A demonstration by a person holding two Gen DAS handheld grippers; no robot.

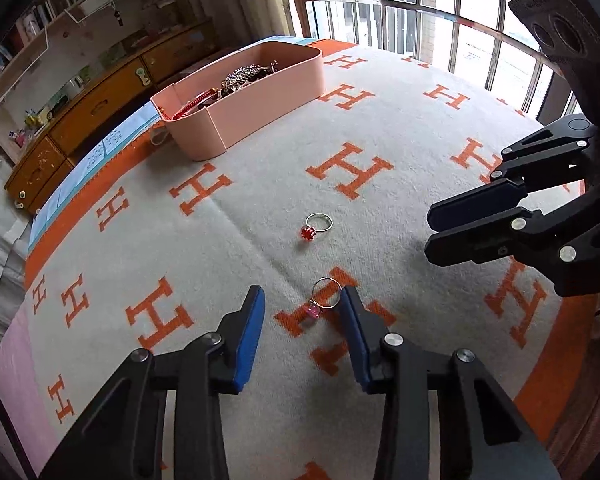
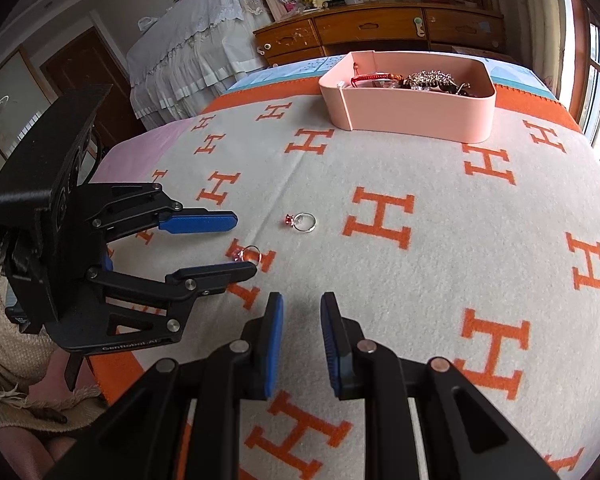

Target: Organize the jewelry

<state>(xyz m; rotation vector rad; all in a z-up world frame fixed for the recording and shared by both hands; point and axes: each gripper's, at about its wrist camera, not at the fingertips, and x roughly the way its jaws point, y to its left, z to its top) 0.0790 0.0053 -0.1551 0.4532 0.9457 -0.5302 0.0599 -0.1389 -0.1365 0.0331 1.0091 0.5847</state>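
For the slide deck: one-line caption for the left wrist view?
Left gripper open around a pink-stone ring on the H-patterned blanket.

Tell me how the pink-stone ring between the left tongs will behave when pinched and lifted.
The pink-stone ring is a thin metal band, so it is probably stiff and very light. Its smooth, narrow band may slip or twist between the left tongs. Nudged on the blanket, it would likely tip toward the stone rather than roll.
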